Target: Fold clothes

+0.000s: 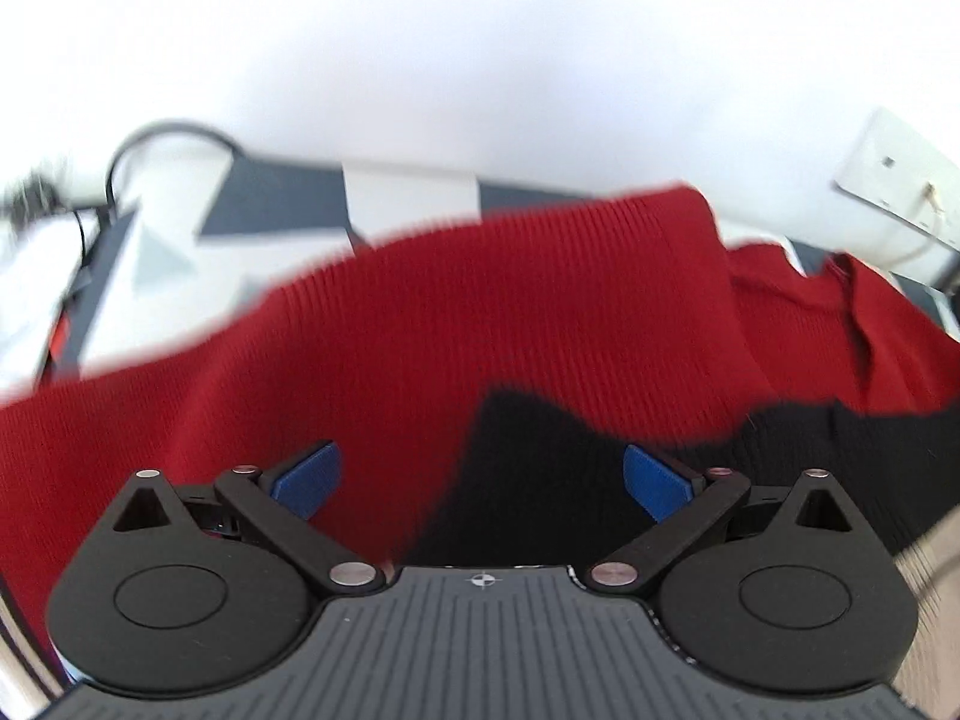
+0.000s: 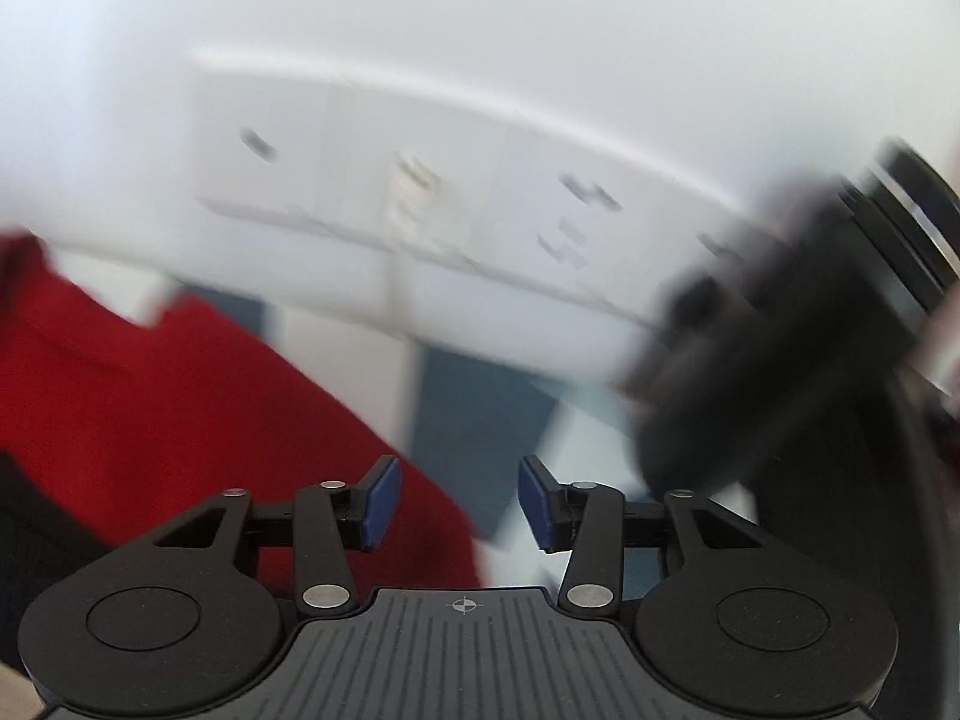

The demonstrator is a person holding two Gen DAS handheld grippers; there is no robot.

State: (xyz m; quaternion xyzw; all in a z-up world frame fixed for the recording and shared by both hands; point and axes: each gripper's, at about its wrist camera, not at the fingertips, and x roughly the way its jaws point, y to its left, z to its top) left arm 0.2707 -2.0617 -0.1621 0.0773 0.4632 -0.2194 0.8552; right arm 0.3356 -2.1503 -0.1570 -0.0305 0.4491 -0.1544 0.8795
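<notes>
Red ribbed garment (image 1: 480, 312) on patterned cloth (image 1: 414, 192)

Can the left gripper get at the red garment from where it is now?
Probably yes: the left gripper has open jaws just above the red garment, with nothing between them.

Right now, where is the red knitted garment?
The red knitted garment fills the middle of the left wrist view, spread over the checked surface; in the right wrist view it lies at the left.

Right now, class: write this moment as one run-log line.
left gripper: open, empty, over red garment | right gripper: open, empty, at garment's edge | fold: unfinished
</notes>
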